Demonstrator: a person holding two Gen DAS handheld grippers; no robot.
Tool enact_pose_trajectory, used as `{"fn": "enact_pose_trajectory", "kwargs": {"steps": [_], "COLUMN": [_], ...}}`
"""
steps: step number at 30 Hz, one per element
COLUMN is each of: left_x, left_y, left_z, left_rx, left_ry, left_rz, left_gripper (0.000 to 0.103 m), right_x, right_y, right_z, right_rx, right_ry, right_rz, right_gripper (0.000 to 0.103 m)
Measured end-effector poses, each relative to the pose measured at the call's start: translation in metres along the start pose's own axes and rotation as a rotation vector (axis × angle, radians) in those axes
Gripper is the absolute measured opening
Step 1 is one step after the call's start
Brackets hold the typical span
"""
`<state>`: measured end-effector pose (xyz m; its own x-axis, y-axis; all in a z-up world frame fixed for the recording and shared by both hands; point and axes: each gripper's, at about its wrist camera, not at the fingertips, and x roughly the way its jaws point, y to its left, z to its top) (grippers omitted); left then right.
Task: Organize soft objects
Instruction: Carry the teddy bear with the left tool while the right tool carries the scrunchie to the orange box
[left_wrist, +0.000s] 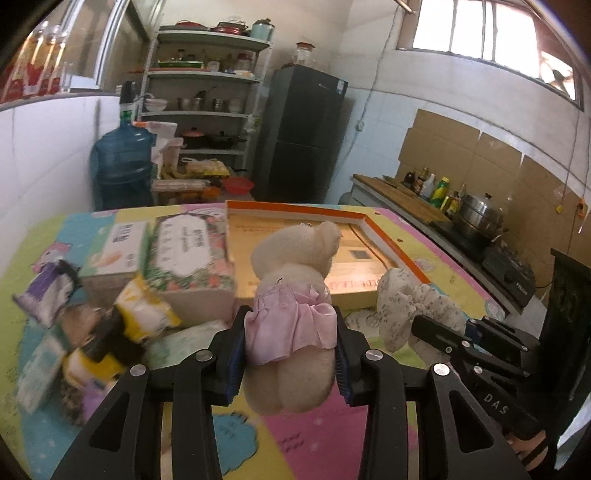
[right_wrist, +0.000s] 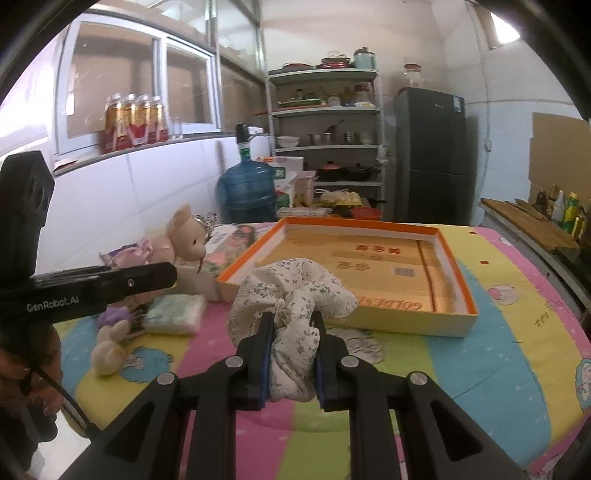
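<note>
- Left tongs: clamped at mid-width on a plush toy, cream-coloured with a pink satin dress; blue pads bear on its waist from both sides. The toy is carried clear of the surface, its head toward the far side.
- Right tongs: squeezed down narrow on a bunched floral cloth, white with small grey sprigs; the loose bulk billows above and ahead of the pads.
- Tray box: shallow, orange-rimmed, cardboard-lined, open-topped; lies on the far middle of the surface, which wears a pastel cartoon mat. It looks empty in both views. Judged to be the collecting place.
- Step in hand: transport. Both soft items are lifted and hang near the tray's near edge, toy to the left, cloth to the right, neither yet over its floor.
- Awaiting sorting, left side: a folded pale pack, a small plush figure and tissue packs.
- Next move calls for: carrying each load past the near rim, lowering inside the walls, then widening the tongs; the cloth's trailing folds may catch on the rim, so clearance first.
</note>
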<state>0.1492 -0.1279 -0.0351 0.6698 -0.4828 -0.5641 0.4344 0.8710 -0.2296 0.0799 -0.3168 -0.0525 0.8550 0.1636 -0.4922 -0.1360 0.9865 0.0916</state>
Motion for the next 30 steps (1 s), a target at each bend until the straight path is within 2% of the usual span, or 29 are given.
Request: {"fn": "enact_pose_trajectory", "kwargs": {"steps": [15,30], "left_x": [0.088,0.169], "left_y": [-0.036,-0.056], "left_z": [0.039,0.069], "left_rx": [0.011,-0.009], "left_ry": [0.058,0.131], "left_rz": [0.008,0.045], "left_gripper": [0.041,0.041], "right_x": [0.036,0.091], "right_y": [-0.081,-0.123], "right_z": [0.029,0.045], "right_rx": [0.049,0.089], "right_ry": [0.023,0.098], "right_rz": [-0.07,-0.037], "right_gripper": [0.019,0.019]}}
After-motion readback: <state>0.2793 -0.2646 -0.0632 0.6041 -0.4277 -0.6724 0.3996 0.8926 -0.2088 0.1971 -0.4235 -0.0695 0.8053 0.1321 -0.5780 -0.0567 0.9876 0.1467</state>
